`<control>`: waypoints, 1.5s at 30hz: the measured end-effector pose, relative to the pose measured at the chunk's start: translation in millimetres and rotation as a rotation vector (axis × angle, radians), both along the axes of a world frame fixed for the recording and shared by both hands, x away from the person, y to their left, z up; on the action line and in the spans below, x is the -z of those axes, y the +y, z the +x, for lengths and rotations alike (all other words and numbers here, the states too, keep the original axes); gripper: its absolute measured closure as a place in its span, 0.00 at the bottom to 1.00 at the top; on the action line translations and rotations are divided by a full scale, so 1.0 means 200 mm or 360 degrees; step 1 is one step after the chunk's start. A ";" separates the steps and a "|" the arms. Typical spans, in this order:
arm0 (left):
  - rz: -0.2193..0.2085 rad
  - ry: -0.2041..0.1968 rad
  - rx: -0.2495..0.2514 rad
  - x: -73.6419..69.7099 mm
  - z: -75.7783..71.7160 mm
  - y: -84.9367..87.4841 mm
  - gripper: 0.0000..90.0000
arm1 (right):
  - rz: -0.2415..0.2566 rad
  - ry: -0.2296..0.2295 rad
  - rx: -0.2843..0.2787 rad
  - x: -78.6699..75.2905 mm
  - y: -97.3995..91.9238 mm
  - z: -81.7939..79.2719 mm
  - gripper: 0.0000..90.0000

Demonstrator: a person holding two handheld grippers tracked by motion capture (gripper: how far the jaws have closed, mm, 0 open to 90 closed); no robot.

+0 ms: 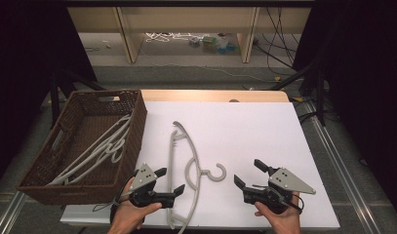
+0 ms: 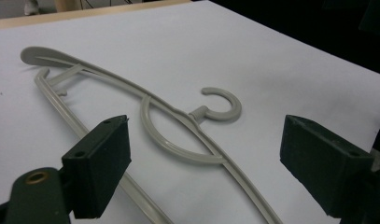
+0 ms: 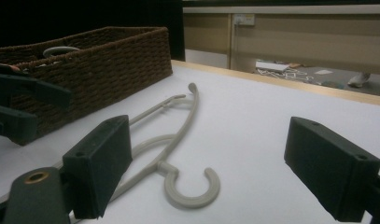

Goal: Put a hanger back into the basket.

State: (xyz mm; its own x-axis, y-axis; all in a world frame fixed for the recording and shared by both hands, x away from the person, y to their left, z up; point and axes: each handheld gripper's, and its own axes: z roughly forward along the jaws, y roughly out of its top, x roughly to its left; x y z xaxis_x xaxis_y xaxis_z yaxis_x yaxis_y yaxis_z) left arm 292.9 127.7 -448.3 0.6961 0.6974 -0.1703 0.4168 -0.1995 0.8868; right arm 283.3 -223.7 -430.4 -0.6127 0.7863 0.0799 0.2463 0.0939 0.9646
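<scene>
A grey plastic coat hanger lies flat on the white table top, its hook pointing right. My left gripper is open just left of the hanger's near end, jaws wide apart with nothing between them. In the left gripper view the hanger lies ahead of the open left gripper. My right gripper is open to the right of the hook, empty. The right gripper view shows the hanger's hook ahead between the jaws of the right gripper.
A brown wicker basket stands at the table's left edge with several more grey hangers inside; it appears as the basket in the right gripper view. The table's right half is bare white surface. Shelving and cables lie beyond the far edge.
</scene>
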 end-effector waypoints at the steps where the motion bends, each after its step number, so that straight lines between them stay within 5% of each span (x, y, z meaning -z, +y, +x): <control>1: 0.0012 0.0011 0.0021 0.00 0.00 -0.01 0.18 | -0.0005 -0.0001 -0.0001 0.00 0.00 0.00 0.18; 5: 0.0061 0.0049 0.0053 0.01 0.01 -0.03 0.18 | -0.0023 -0.0078 0.0004 0.01 0.00 0.01 0.18; 10: 0.0150 0.0151 0.0098 0.04 0.04 -0.10 0.18 | -0.0024 -0.0073 0.0009 0.00 -0.01 0.01 0.18; 17: 0.0446 0.0277 0.0237 0.07 0.08 -0.23 0.23 | -0.0027 -0.0065 -0.0001 0.00 0.00 0.01 0.18; 27: 0.0659 0.0432 0.0374 0.12 0.11 -0.35 0.29 | -0.0015 -0.0079 -0.0005 0.00 -0.01 0.02 0.18; 28: 0.0722 0.0430 0.0428 0.12 0.13 -0.36 0.31 | -0.0016 -0.0079 -0.0006 0.00 -0.01 0.02 0.18; 29: 0.0681 0.0440 0.0398 0.12 0.13 -0.37 0.34 | -0.0018 -0.0078 -0.0008 0.00 -0.01 0.02 0.18; 30: 0.0728 0.0450 0.0437 0.12 0.14 -0.37 0.35 | -0.0025 -0.0074 0.0004 0.00 0.00 0.02 0.18; 42: 0.0765 0.0581 0.0409 0.11 0.18 -0.43 0.44 | -0.0020 -0.0076 -0.0003 0.00 0.00 0.01 0.18; 43: 0.0771 0.0594 0.0404 0.11 0.18 -0.43 0.45 | 0.0008 -0.0013 -0.0014 0.00 0.00 0.00 0.18; 45: 0.0786 0.0601 0.0405 0.11 0.18 -0.44 0.45 | 0.0012 -0.0018 -0.0011 0.00 0.00 0.00 0.18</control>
State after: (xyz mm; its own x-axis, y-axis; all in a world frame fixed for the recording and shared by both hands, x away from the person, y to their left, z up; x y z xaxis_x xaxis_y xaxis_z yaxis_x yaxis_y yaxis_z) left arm 328.4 39.4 -470.3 0.8045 0.5778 -0.1375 0.5667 -0.6776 0.4687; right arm 284.2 -222.9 -430.3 -0.6192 0.7813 0.0790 0.2347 0.0881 0.9681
